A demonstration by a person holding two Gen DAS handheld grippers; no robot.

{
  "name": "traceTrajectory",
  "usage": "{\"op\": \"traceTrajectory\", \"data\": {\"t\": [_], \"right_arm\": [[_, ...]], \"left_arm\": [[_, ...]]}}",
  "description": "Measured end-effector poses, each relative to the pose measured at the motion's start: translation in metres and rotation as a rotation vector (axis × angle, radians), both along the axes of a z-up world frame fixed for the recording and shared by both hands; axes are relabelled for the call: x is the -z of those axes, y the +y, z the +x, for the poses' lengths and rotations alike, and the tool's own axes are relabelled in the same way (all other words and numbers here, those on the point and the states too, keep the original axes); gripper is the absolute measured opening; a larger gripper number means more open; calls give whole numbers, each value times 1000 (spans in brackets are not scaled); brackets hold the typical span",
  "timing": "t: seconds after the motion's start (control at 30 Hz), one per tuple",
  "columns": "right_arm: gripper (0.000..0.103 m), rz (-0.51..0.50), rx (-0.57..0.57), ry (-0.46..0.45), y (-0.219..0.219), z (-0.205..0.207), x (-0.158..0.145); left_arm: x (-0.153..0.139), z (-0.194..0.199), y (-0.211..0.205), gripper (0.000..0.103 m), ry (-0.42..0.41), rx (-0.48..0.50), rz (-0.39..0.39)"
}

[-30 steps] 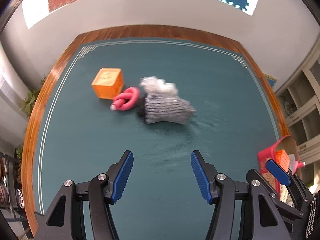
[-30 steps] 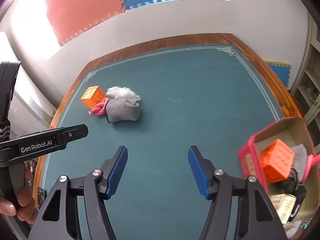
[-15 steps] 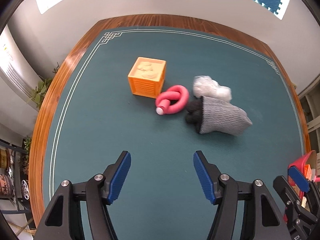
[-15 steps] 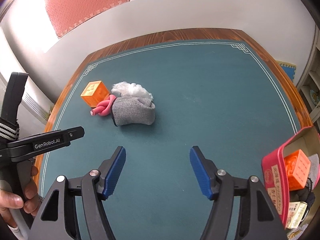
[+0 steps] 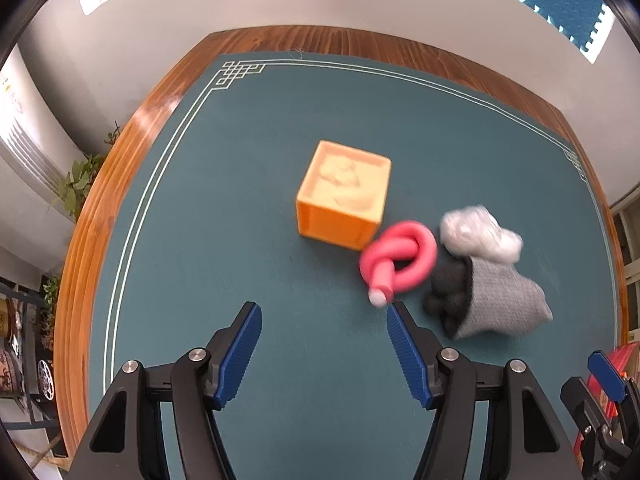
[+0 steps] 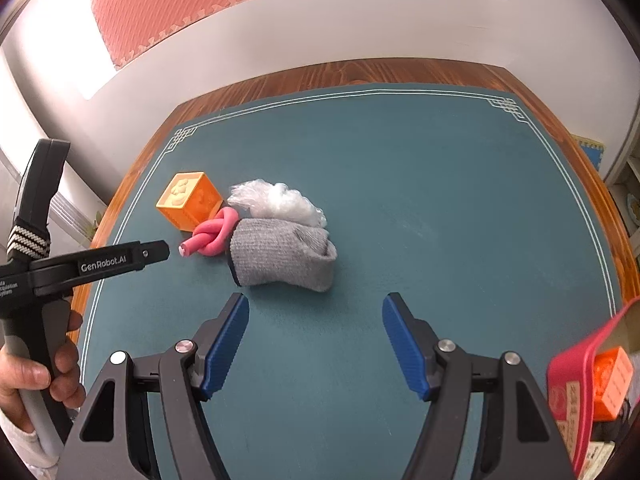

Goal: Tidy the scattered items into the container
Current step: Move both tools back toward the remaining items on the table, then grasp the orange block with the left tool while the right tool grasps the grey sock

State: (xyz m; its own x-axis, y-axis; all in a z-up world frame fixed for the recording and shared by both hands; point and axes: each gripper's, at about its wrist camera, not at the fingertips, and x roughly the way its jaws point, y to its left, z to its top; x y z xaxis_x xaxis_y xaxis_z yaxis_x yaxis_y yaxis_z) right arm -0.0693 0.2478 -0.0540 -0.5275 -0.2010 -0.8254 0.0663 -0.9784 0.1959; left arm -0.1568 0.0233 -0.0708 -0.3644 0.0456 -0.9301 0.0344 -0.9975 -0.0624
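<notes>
An orange cube [image 5: 344, 194] [image 6: 189, 201], a knotted pink tube [image 5: 398, 261] [image 6: 210, 235], a crumpled clear plastic wad [image 5: 480, 234] [image 6: 278, 202] and a grey sock [image 5: 502, 302] [image 6: 282, 254] lie bunched on the teal mat. My left gripper [image 5: 320, 314] is open and empty, just short of the pink tube; it shows from the side in the right wrist view [image 6: 154, 252]. My right gripper [image 6: 316, 308] is open and empty, just short of the sock. The pink container [image 6: 576, 368] sits at the right edge with an orange cube [image 6: 612, 384] inside.
The teal mat [image 6: 440, 200] lies on a wooden table [image 5: 320, 42] whose far edge meets a grey wall. Shelving stands beyond the right side. Potted plants [image 5: 76, 184] stand past the left edge. The right gripper's tip [image 5: 606, 370] shows at the left wrist view's lower right.
Both grippers have moved forward and leftward toward the bunched items, which now look larger and nearer. The container has slid toward the right edge of view. Both stay open.
</notes>
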Motion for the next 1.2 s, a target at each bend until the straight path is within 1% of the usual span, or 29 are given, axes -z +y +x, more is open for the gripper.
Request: {"op": "traceTrajectory", "data": {"t": [0.27, 0.47, 0.57, 0.63, 0.73, 0.87, 0.97, 1.1, 1.13, 1.2], "right_arm": [[73, -4, -43, -4, -13, -33, 11], [73, -11, -63, -26, -21, -56, 22], [73, -16, -82, -40, -27, -63, 28], [80, -8, -90, -41, -32, -67, 32], [81, 1, -89, -43, -34, -74, 36], [82, 5, -83, -56, -34, -81, 43], [82, 3, -81, -76, -35, -83, 51], [82, -3, -93, -84, -40, -86, 57], [82, -6, -96, -87, -41, -86, 58], [82, -16, -100, -92, -40, -86, 61]], "left_arm": [[12, -29, 2, 67, -16, 23, 17], [25, -51, 4, 67, -26, 43, 38], [30, -59, 4, 67, -26, 48, 47], [32, -64, 3, 67, -25, 49, 58], [36, -70, 1, 67, -28, 45, 62], [43, -77, -3, 67, -41, 26, 63], [46, -79, -5, 67, -41, 27, 67], [46, -80, -2, 67, -30, 29, 54], [45, -80, -2, 66, -27, 28, 51], [45, -80, 0, 57, -22, 27, 45]]}}
